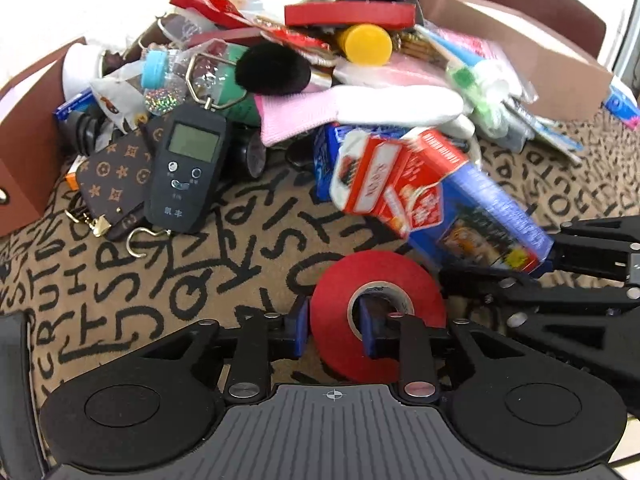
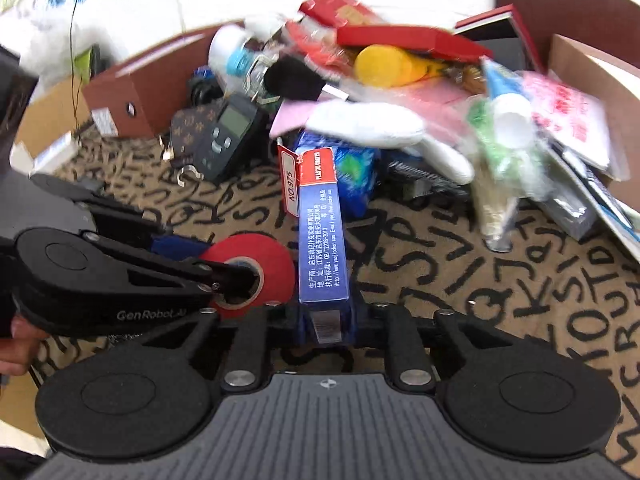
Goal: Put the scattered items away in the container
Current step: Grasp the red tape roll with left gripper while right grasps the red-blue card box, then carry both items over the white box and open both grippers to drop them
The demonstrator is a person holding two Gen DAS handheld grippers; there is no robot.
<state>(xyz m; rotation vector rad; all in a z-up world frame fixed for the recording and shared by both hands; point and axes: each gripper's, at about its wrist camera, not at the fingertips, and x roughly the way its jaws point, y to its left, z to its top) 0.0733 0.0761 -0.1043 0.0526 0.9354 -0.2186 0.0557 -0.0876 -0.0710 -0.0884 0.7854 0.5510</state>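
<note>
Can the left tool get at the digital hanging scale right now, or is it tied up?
Probably not yet. The left tool is shut on the red tape roll, one finger through its core. The digital hanging scale lies uncovered at the pile's edge, with bare mat before it, so the way looks free once the tape is dropped.

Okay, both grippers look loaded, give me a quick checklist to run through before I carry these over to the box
1. Left gripper grip on the red tape roll: ok, one of the fingers sits inside the core, the other outside the ring.
2. Right gripper grip on the blue card box: ok, clamped at its near end.
3. Blue card box free of neighbours: not ok, its red flap end lies against the pile.
4. Grippers clear of each other: not ok, very close, tape beside the box.
5. Room in the brown container: cannot tell, clutter hides its floor.
</note>
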